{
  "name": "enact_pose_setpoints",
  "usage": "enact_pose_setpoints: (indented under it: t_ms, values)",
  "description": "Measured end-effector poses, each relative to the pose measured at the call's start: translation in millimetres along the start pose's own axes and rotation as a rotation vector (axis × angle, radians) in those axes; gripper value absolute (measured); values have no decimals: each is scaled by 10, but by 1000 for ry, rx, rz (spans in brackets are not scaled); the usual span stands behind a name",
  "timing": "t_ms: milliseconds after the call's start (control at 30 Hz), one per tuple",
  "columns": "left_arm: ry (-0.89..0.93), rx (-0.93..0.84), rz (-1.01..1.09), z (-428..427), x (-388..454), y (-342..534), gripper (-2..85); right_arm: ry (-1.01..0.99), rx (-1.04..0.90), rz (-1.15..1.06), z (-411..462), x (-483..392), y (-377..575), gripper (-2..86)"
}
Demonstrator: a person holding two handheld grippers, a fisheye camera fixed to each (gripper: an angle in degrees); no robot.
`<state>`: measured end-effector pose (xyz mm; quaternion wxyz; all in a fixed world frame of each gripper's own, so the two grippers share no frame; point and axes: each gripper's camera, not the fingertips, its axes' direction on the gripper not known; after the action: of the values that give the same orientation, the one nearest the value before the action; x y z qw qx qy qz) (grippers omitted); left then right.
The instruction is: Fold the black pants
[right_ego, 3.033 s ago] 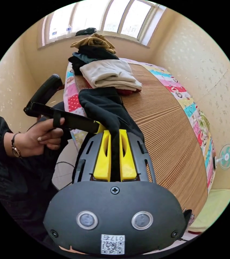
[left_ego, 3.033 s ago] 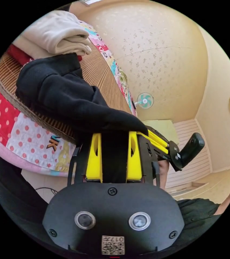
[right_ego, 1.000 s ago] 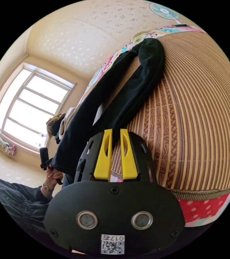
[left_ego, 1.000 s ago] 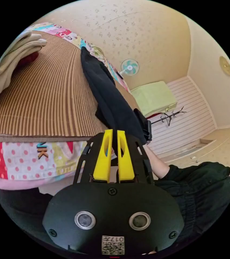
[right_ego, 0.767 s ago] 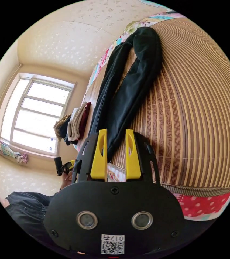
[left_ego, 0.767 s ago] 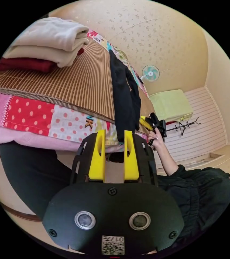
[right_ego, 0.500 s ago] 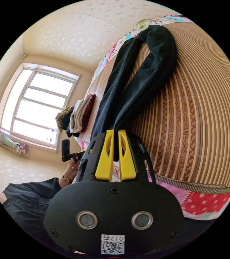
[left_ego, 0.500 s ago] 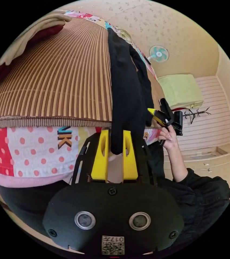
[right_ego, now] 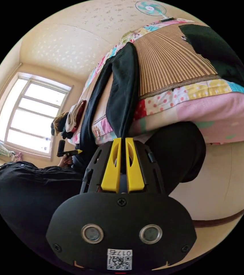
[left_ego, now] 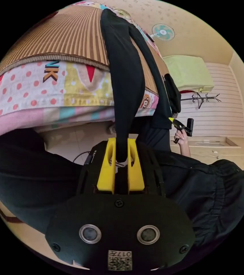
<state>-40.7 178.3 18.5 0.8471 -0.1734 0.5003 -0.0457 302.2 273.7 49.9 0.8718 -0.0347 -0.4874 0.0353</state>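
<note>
1. Left gripper view: the left gripper (left_ego: pixel 120 143) is pinching the black pants (left_ego: pixel 126 71), its 2 yellow jaws lying nearly together with a narrow strip of the cloth pressed between them.
2. From that grip, 1 pant leg is running taut over the edge of the patchwork quilt (left_ego: pixel 70 88) and across the striped brown mat (left_ego: pixel 70 37) on the bed.
3. Beside it a 2nd leg is trailing off the bed edge toward the right gripper (left_ego: pixel 175 122), which a hand (left_ego: pixel 181 134) is holding farther off; how its jaws stand cannot be told at that size.
4. Right gripper view: the right gripper (right_ego: pixel 121 143) is clamping the other leg of the black pants (right_ego: pixel 124 83), its 2 jaws almost touching with the cloth caught between them.
5. That leg is draping over the quilt (right_ego: pixel 184 97) edge and lying up across the mat (right_ego: pixel 167 60).
6. The left gripper (right_ego: pixel 70 152) is showing small beside the window (right_ego: pixel 33 114), near a stack of folded clothes (right_ego: pixel 70 117).
7. A wall fan (right_ego: pixel 150 7) is hanging beyond the far end of the bed.
</note>
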Motion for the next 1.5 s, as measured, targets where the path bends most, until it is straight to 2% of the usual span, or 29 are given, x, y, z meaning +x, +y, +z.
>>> enact_pose_setpoints:
  t_ms: [67,133,200,300,367,433,500,600,700,833,933,1000,1133,1200,1267,1333,1400,1500]
  values:
    - [-65,109,-37,-262,105,-6,132,19,14,-103,12,-300,-4,31]
    - [-107,243,31,-597,444,-136,140,3,-17,-225,124,-639,-78,31]
    - [-78,279,136,-711,785,-344,145,-69,-103,-308,413,-985,-240,31]
    - [36,203,267,-529,1299,-804,155,-141,-186,-390,880,-1340,-363,33]
    - [43,114,269,-227,1522,-1065,178,-174,-230,-413,1118,-1505,-402,34]
    - [34,-81,312,302,1750,-1318,174,-193,-241,-440,1267,-1654,-417,35]
    - [65,-179,326,608,1816,-1361,146,-193,-252,-443,1393,-1775,-390,37]
    - [37,-143,339,665,1781,-1241,66,-139,-362,-458,1501,-1676,-312,45]
    - [63,-96,341,599,1696,-1072,45,-206,-409,-416,1347,-1269,-470,64]
    - [100,-30,355,379,1591,-948,40,-137,-264,-192,1076,-574,-1380,111]
    - [168,-29,322,269,1436,-971,38,-81,-138,-47,1165,-71,-2511,144]
    - [223,-11,306,171,1340,-990,37,0,-58,40,1472,206,-3362,162]
    - [332,25,272,-105,1118,-1035,38,-5,25,228,2059,613,-4269,165]
    - [364,51,262,-240,1013,-1036,37,65,61,281,2362,705,-4648,143]
    - [425,75,235,-367,871,-1038,35,179,97,277,2485,620,-4868,104]
    - [562,95,181,-527,619,-1046,27,323,129,240,2580,357,-5072,65]
    - [607,130,167,-692,440,-1013,23,516,190,81,2792,-337,-5283,43]
    - [670,205,96,-975,99,-891,20,625,212,-197,3330,-1389,-5393,33]
